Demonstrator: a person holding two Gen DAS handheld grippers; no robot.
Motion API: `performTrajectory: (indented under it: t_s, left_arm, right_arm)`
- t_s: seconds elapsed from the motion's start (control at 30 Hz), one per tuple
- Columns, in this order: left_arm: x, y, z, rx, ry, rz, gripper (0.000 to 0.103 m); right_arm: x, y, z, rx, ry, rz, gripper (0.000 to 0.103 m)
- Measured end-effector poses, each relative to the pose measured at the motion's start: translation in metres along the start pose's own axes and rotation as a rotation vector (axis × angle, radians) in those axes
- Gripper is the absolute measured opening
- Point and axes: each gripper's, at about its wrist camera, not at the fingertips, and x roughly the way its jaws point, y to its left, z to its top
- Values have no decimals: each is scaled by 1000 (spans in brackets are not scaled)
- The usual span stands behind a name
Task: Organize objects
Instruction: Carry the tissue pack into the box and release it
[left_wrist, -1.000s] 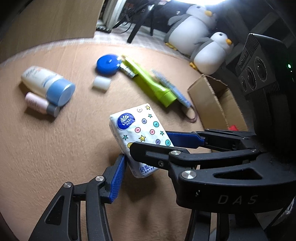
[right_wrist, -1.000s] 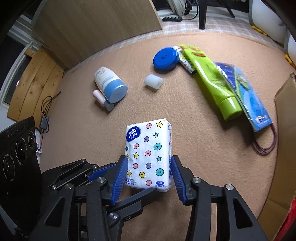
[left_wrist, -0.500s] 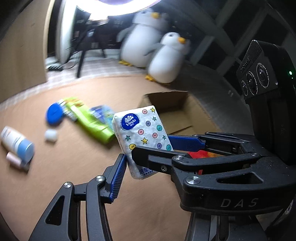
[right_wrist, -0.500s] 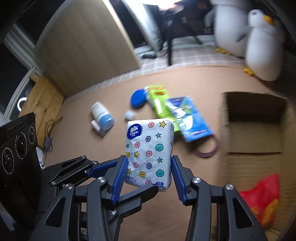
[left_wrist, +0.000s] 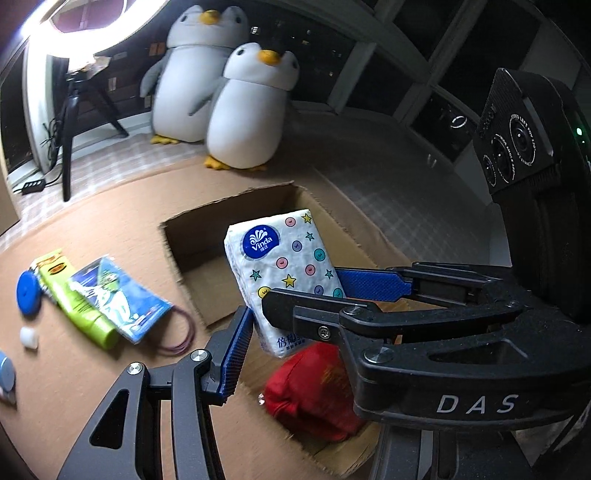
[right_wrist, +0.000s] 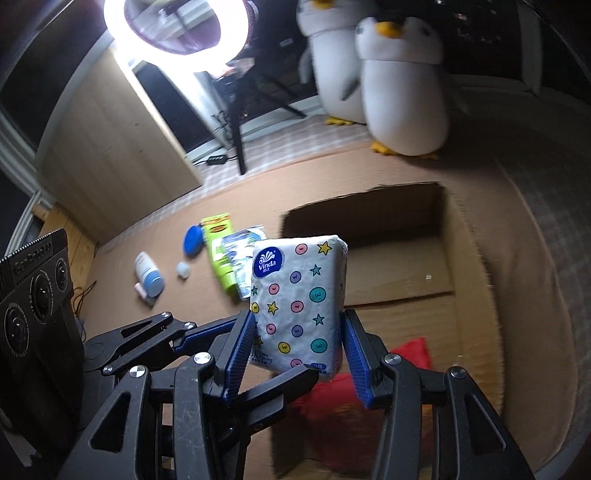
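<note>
A white Vinda tissue pack (left_wrist: 284, 269) with coloured dots and stars is held upright in the air over an open cardboard box (left_wrist: 207, 236). My left gripper (left_wrist: 291, 314) and my right gripper (right_wrist: 299, 343) are both shut on the tissue pack (right_wrist: 299, 295), crossing each other. A red bag (left_wrist: 310, 395) lies inside the box (right_wrist: 406, 258), below the pack; it also shows in the right wrist view (right_wrist: 369, 387).
On the tan carpet to the left lie a green tube (left_wrist: 77, 310), a blue packet (left_wrist: 118, 295), a blue round lid (left_wrist: 27, 291), a small white cap (left_wrist: 28, 336) and a white bottle (right_wrist: 147, 273). Two plush penguins (left_wrist: 251, 107) and a ring-light tripod (left_wrist: 70, 122) stand behind.
Both grippers have carried the tissue pack up and to the right, from above the carpet to above the cardboard box. The red bag in the box has come into view.
</note>
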Motion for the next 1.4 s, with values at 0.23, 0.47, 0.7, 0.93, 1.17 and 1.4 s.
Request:
performTrajectory:
  t_s: [0.23, 0.47, 0.7, 0.93, 1.17, 1.4]
  left_arm:
    - [4, -9, 1, 38, -8, 88, 68]
    - [-25, -9, -10, 64, -46, 181, 76]
    - [-74, 26, -39, -10, -68, 264, 80]
    - [-123, 78, -67, -110, -82, 323, 81]
    - [-167, 123, -99, -190, -97, 365, 85]
    - [-200, 154, -121, -236, -114, 412, 85]
  right_arm:
    - [-8, -18, 2, 18, -28, -22, 49]
    - [-20, -27, -1, 49, -65, -57, 60]
    - [-17, -16, -10, 56, -57, -89, 61]
    - [1, 28, -19, -1, -37, -80, 62]
    - [24, 89, -28, -97, -15, -55, 62]
    - [49, 139, -30, -149, 6, -8, 62]
